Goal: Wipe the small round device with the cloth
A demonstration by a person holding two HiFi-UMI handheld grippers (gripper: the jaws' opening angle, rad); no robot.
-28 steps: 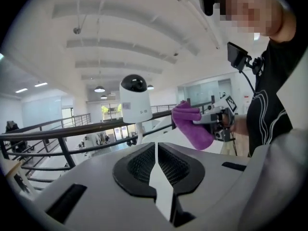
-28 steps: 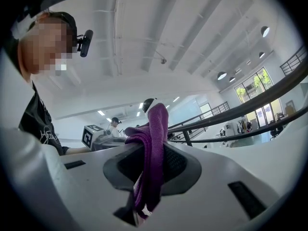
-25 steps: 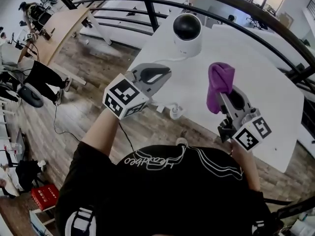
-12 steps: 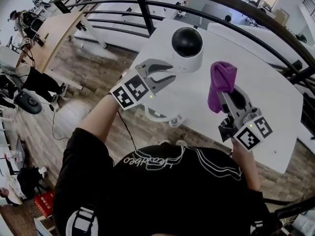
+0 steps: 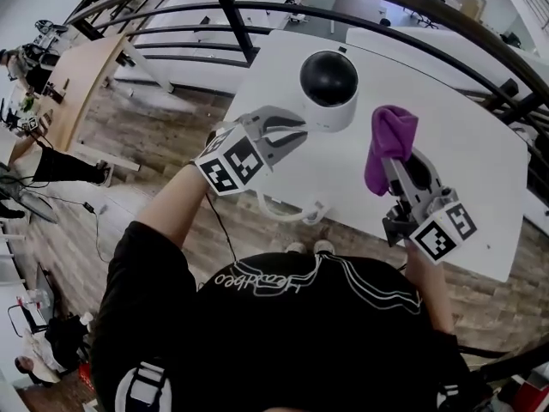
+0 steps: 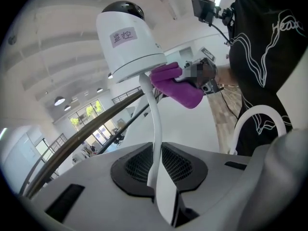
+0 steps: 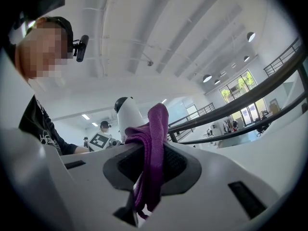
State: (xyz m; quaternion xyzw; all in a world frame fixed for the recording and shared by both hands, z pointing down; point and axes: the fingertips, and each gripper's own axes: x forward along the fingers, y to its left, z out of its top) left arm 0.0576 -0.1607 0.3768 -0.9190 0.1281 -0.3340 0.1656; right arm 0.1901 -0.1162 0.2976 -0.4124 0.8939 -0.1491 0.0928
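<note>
The small round device (image 5: 328,88), white with a black dome, sits at the white table's (image 5: 463,170) near left part; I cannot tell whether it rests on it. Its white cable (image 5: 283,215) loops down past the table edge. My left gripper (image 5: 292,132) is right beside the device's left side, shut on that cable (image 6: 156,143), which runs up from the jaws to the device (image 6: 127,37). To the right, my right gripper (image 5: 396,168) is shut on a purple cloth (image 5: 390,144), held upright a little apart from the device. The cloth (image 7: 153,143) hangs through the jaws.
Dark curved railing bars (image 5: 257,11) arc beyond the table and along its right side (image 5: 515,110). The table's near edge drops to a wooden floor (image 5: 137,136) far below. Desks and people are at the far left (image 5: 26,75).
My left gripper has moved up and right, from off the table's left edge to right beside the device, and its jaws now pinch the cable. The right gripper with the cloth has barely moved.
</note>
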